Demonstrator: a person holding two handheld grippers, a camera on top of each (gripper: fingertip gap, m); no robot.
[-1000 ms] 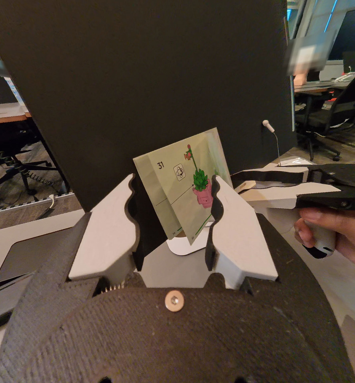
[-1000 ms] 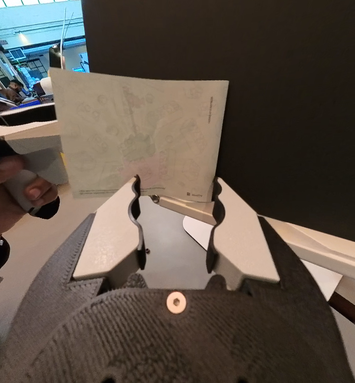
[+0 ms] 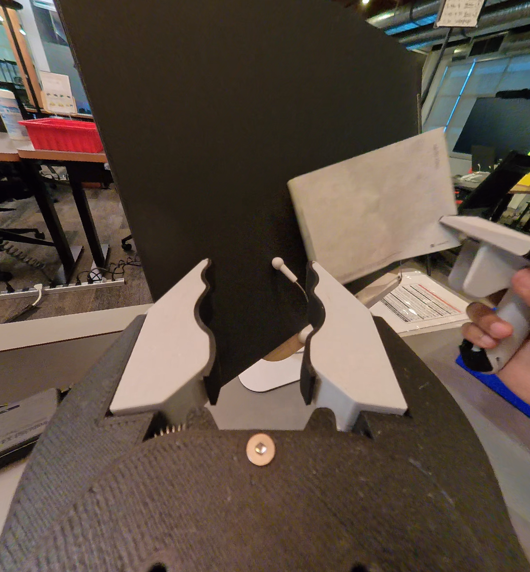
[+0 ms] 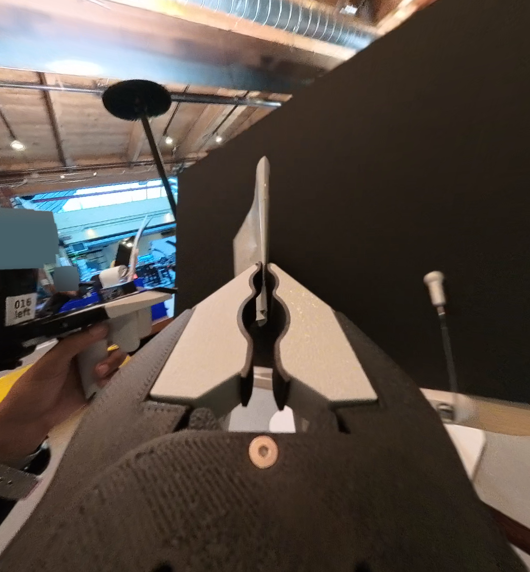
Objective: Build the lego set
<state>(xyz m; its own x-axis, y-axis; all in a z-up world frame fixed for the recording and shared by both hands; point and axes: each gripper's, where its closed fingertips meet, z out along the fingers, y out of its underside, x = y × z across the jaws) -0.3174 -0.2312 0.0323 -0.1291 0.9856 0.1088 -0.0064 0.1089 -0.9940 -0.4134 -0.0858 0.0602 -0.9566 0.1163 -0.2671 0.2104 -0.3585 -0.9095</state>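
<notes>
The pale green instruction booklet is held up in the air at the right of the left wrist view, its back cover showing. My right gripper is shut on its lower right corner, with a hand on the grip. In the right wrist view the booklet stands edge-on, pinched between the shut fingertips of the right gripper. My left gripper is open and empty, pointing at the black panel. It also shows at the left of the right wrist view. No lego pieces are in view.
A white stand base with a wooden arm sits ahead of the left gripper. A small white knob on a wire sticks up by the panel. A printed sheet in plastic and a blue mat lie at the right. A red bin is far left.
The right gripper has shut on the booklet and lifted it off the stand, up and to the right. The left gripper stays open and now faces the bare panel.
</notes>
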